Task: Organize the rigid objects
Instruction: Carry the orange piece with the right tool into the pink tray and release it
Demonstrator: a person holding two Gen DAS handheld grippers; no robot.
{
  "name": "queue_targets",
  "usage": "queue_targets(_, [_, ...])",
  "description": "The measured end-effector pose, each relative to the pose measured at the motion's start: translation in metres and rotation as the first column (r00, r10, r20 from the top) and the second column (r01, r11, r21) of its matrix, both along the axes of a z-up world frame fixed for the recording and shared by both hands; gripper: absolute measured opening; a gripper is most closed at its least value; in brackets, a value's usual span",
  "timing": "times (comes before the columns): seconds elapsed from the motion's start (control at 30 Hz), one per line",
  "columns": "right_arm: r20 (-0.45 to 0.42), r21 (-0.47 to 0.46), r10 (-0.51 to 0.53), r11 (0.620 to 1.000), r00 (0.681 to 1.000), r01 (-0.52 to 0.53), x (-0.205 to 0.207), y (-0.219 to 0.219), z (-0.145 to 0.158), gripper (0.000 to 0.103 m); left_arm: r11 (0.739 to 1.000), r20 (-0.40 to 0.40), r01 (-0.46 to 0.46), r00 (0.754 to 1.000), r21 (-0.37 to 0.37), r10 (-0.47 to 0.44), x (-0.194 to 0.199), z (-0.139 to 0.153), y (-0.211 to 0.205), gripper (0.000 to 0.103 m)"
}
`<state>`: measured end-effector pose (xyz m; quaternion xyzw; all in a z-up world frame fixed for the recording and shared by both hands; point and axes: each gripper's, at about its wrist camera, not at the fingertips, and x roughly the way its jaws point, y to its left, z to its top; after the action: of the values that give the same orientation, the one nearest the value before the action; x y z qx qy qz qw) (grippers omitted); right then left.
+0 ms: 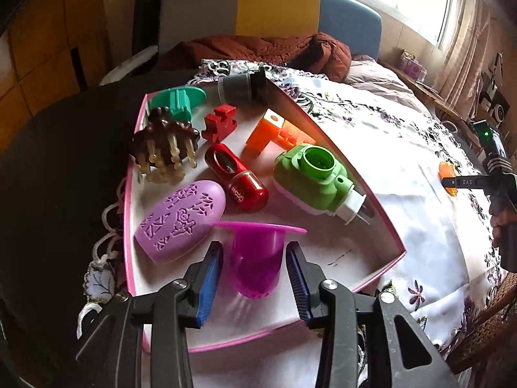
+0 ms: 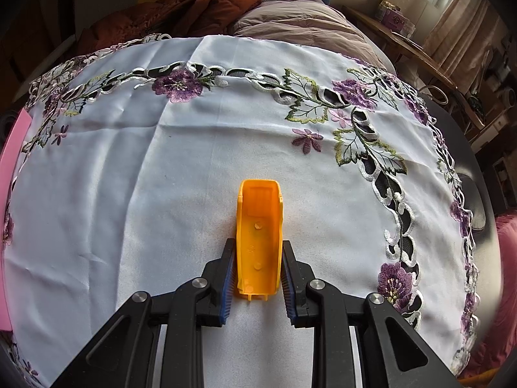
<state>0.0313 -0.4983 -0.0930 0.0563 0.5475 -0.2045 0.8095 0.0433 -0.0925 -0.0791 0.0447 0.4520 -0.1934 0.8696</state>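
Observation:
A pink-rimmed white tray (image 1: pixel 371 283) on the embroidered tablecloth holds several rigid items. A magenta funnel-shaped cup (image 1: pixel 257 258) lies in it between the fingers of my left gripper (image 1: pixel 255 258); the blue pads stand a little off its sides, so the gripper is open. My right gripper (image 2: pixel 257 258) has its pads against both sides of an orange plastic shell (image 2: pixel 259 236) resting on the cloth. In the left wrist view the shell (image 1: pixel 447 174) and the right gripper (image 1: pixel 452 181) show at the far right.
The tray also holds a purple oval case (image 1: pixel 181 220), a red capsule (image 1: pixel 237 176), a green plug-in device (image 1: pixel 313 177), an orange block (image 1: pixel 274 132), a red piece (image 1: pixel 219 123), a brown massager (image 1: pixel 168 145), a teal part (image 1: pixel 179 100) and a grey cylinder (image 1: pixel 242 87). The tray's pink edge (image 2: pixel 13 194) shows at left.

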Motion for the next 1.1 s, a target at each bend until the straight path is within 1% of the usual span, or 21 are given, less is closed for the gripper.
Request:
queue_targets(0.07, [-0.001,-0.003,0.004,1.0,1.0,-0.004,0.0,0.0,0.0,0.026,1.0,-0.005,-0.018,1.0,-0.005,0.018,-0.001,0.004,0.003,0.041])
queue_targets(0.3, [-0.003,-0.012,0.009,1.0,1.0,-0.009,0.0,0.003,0.001,0.025,0.997,0.023,-0.073,0.997,-0.009,0.073,-0.006,0.021,0.015,0.041])
queue_targets(0.5, [-0.005,-0.015,0.012,1.0,1.0,-0.012,0.0,0.004,0.0,0.025,0.994,0.054,-0.103,0.993,-0.025,0.105,-0.009,0.037,0.026,0.041])
queue_targets(0.67, [-0.007,-0.018,0.018,1.0,1.0,-0.018,0.0,0.006,0.001,0.025,0.993,0.07,-0.116,0.991,-0.03,0.117,-0.012,0.045,0.03,0.041])
queue_targets(0.8, [-0.006,-0.01,0.019,1.0,1.0,-0.019,-0.001,0.006,0.001,0.025,0.991,0.081,-0.129,0.988,-0.03,0.131,-0.014,0.049,0.033,0.041])
queue_targets(0.93, [-0.004,0.005,0.018,1.0,1.0,-0.018,-0.002,0.007,0.002,0.025,0.989,0.093,-0.142,0.985,-0.046,0.145,-0.016,0.054,0.039,0.041])
queue_targets(1.1, [-0.018,0.027,0.043,0.999,0.999,-0.042,-0.002,0.015,0.003,0.025,0.986,0.105,-0.157,0.981,-0.053,0.162,-0.017,0.059,0.047,0.041])
